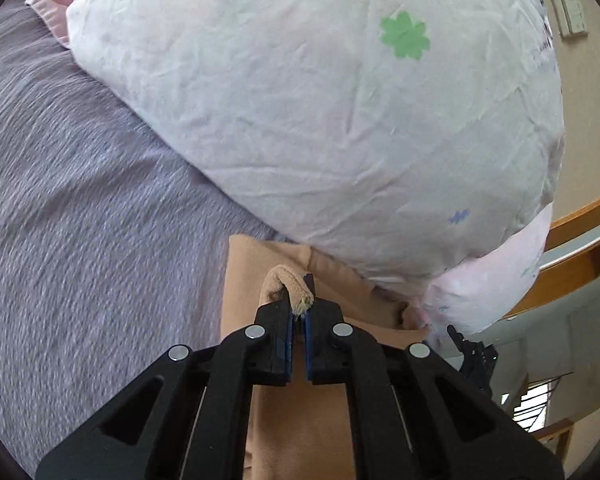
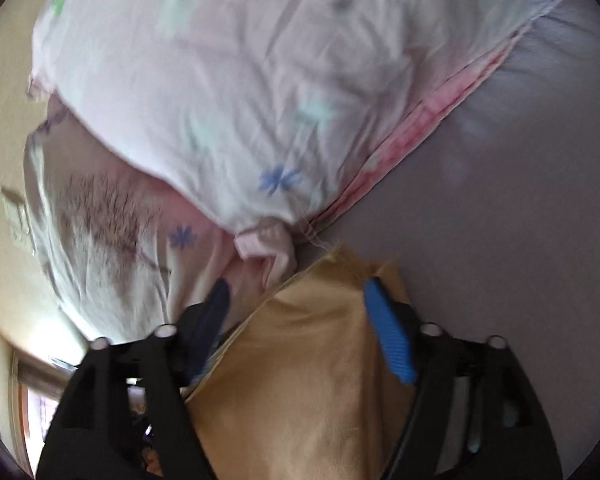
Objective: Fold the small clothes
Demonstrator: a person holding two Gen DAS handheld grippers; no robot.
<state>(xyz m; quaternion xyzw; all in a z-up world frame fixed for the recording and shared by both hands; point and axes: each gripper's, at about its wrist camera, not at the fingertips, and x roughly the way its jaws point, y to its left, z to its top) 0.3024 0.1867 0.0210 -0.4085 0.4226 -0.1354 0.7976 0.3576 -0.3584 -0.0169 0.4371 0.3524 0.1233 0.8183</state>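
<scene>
Tan garment (image 1: 300, 420), soft plain cloth on the purple bedspread (image 1: 80, 240) at 6 o'clock under the floral pillow (image 1: 320, 100), edge pinched by left gripper (image 1: 299, 312), right gripper (image 2: 296, 304) spread wide over it.

Both wrist views sit close above the bed (image 1: 80, 208), looking forward along their fingers toward the pillow (image 1: 300, 100). They share the pillow (image 2: 240, 80), tan cloth (image 1: 300, 420) and bedsheet.

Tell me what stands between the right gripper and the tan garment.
Nothing visible. The right gripper is open, its fingers either side of the tan garment; the floral pillow lies just beyond. The left gripper already pinches a garment edge.
</scene>
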